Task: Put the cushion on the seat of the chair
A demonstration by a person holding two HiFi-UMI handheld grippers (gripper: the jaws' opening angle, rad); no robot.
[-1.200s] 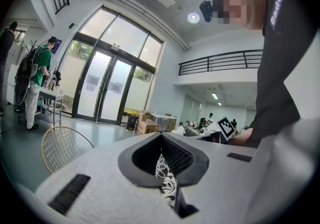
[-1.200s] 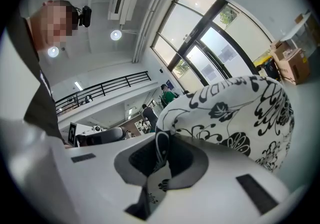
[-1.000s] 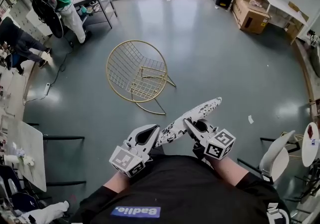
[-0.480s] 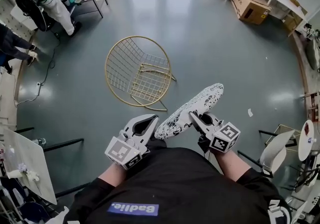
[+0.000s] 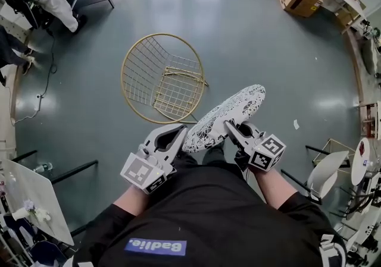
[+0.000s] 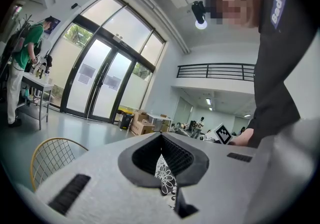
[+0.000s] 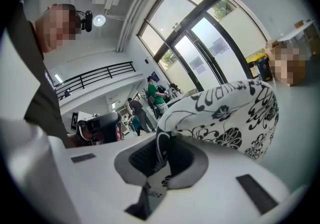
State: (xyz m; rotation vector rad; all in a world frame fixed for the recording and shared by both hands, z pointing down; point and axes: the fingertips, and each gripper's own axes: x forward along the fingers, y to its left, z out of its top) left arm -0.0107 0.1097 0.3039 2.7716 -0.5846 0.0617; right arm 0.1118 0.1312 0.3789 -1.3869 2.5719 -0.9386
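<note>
We held the patterned cushion by its near edge, left gripper and right gripper both clenched on the fabric, at about four o'clock from the gold wire chair, just beside its round rim, while wide open floor lay from twelve to three o'clock.

The cushion is round, white with a black floral print, and hangs tilted off the floor at about 4 o'clock from the chair, near it. The chair is gold wire with a round back and stands upright, its seat bare.
</note>
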